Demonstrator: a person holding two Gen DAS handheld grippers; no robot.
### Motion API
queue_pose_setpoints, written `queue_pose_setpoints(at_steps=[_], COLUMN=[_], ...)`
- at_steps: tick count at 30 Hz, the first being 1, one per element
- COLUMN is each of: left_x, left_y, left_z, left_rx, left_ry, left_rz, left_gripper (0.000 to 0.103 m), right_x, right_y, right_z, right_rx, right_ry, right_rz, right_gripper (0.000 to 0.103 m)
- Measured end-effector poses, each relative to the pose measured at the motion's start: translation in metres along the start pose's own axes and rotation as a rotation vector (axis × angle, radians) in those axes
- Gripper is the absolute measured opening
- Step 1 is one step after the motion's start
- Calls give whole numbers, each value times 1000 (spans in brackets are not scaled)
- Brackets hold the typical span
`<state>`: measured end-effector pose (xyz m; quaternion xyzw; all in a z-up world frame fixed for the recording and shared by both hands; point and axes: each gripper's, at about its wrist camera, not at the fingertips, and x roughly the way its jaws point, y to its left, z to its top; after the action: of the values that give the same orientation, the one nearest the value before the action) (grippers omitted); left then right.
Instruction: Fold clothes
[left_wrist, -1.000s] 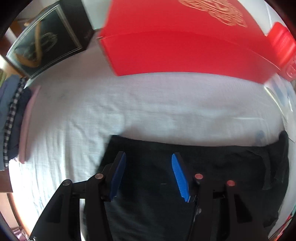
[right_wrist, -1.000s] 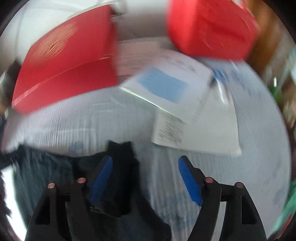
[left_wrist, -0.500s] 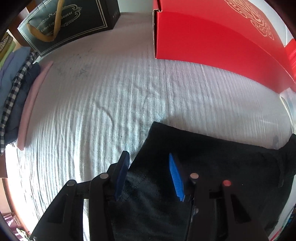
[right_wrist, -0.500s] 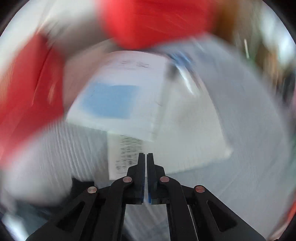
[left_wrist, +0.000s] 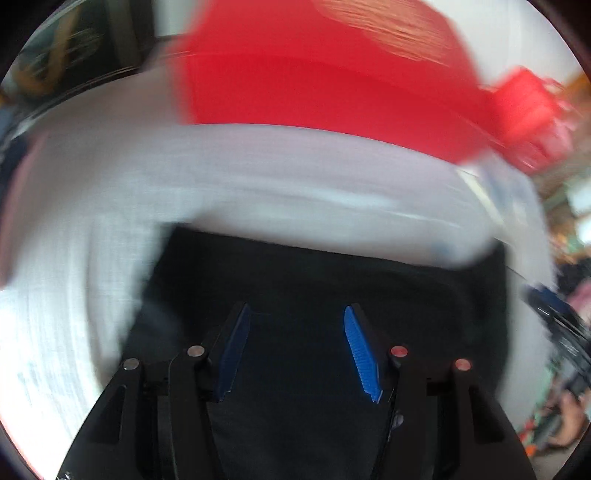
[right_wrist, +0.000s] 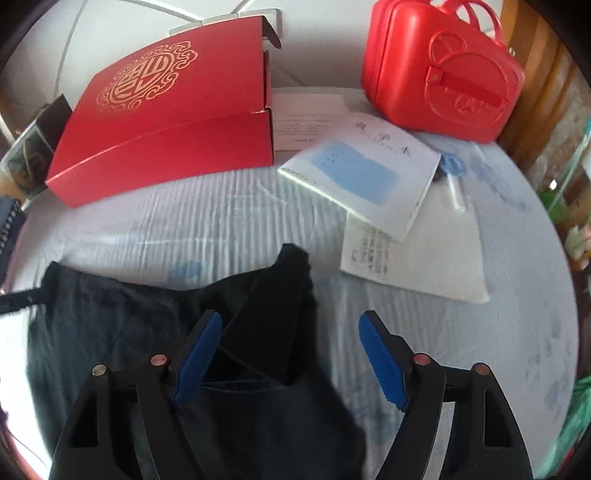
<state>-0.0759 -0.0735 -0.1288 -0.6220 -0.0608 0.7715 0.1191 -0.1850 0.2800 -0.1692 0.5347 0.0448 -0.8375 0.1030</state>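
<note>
A dark garment (right_wrist: 122, 325) lies spread on the pale ribbed bedsheet (right_wrist: 221, 221), with one corner (right_wrist: 291, 258) poking toward the papers. My right gripper (right_wrist: 291, 315) hovers over that right end. Its jaws are opening, and the cloth lies beneath them with the pads (right_wrist: 384, 362) off it. The left wrist view is smeared by motion. There my left gripper (left_wrist: 296, 308) points down over the same dark garment (left_wrist: 332, 273). Its jaws are opening too, and nothing is visibly pinched between the blue pads (left_wrist: 360, 354).
A flat red box (right_wrist: 166, 122) and a red hard case (right_wrist: 443, 74) stand at the back of the bed. A booklet (right_wrist: 362, 177) and loose paper sheets (right_wrist: 424, 258) lie right of the garment. Folded clothes (right_wrist: 9, 225) sit at the left edge.
The right gripper was shut over the papers half a second ago. It now stands open, back over the garment's right end. The left gripper swung from the garment's left corner to over its middle.
</note>
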Motion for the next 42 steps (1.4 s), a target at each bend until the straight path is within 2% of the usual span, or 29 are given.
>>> queue_pose_setpoints(at_steps=[1, 2, 3, 6, 8, 10, 11, 12, 14, 17, 18, 21, 23, 25, 27, 29, 30, 32, 35, 37, 38, 39, 40, 41, 42], left_x=[6, 24, 42, 93, 106, 131, 144, 156, 154, 136, 133, 123, 118, 115, 124, 128, 130, 133, 136, 137, 137, 137, 138, 139, 136], left_y=[-16, -34, -52, -92, -120, -146, -159, -168, -161, -147, -141, -120, -112, -108, -114, -100, -93, -72, -26, 2, 19, 35, 50, 63, 70], left_z=[-3, 4, 11, 19, 22, 41, 46, 52, 58, 61, 61, 63, 62, 63, 69, 72, 74, 79, 86, 89, 88, 88, 87, 86, 86], left_rx=[23, 49, 75, 143, 169, 209, 239, 279, 328, 427, 436, 398, 374, 347, 331, 300, 285, 244, 165, 121, 91, 65, 40, 15, 3], left_ry=[8, 26, 44, 102, 127, 107, 91, 101, 112, 15, 22, 64, 75, 74, 55, 45, 40, 32, 13, 12, 15, 19, 23, 29, 18], left_rz=[-36, -57, -77, -106, -126, -112, -93, -67, 17, 218, 223, 130, 88, 58, 71, 94, 105, 144, 228, 262, 283, 301, 317, 321, 317], left_gripper=[53, 53, 53, 53, 53, 49, 36, 3, 3, 3, 3, 4, 5, 6, 6, 6, 6, 6, 6, 6, 6, 6, 6, 8, 8], right_x=[1, 1, 2, -2, -4, -3, 0, 2, 10, 22, 25, 24, 10, -8, -26, -35, -36, -32, -11, 8, 18, 28, 39, 45, 47], right_y=[-5, -12, -19, -42, -59, -73, -78, -81, -80, -76, -76, -78, -78, -70, -57, -39, -30, -13, 3, 9, 13, 15, 15, 9, -10], right_z=[0, -1, -3, -8, -16, -31, -38, -47, -68, -94, -99, -93, -72, -47, -20, 5, 15, 37, 52, 47, 44, 41, 37, 41, 47], right_rx=[15, 31, 47, 84, 114, 145, 155, 159, 150, 130, 115, 103, 117, 114, 101, 62, 31, -25, -76, -118, -138, -163, -199, -195, -119], right_ry=[5, 15, 21, 12, 20, 59, 75, 94, 143, 213, 221, 235, 175, 105, 40, 4, -8, -14, 33, 82, 106, 133, 160, 155, 136], right_rz=[2, 14, 22, 9, 18, 56, 84, 117, 169, 212, 187, 112, 101, 92, 98, 103, 79, 26, -10, -47, -66, -87, -119, -151, -152], right_gripper=[39, 30, 25, 25, 28, 32, 32, 32, 32, 32, 31, 32, 33, 41, 46, 67, 77, 78, 78, 78, 76, 50, 6, 6, 3])
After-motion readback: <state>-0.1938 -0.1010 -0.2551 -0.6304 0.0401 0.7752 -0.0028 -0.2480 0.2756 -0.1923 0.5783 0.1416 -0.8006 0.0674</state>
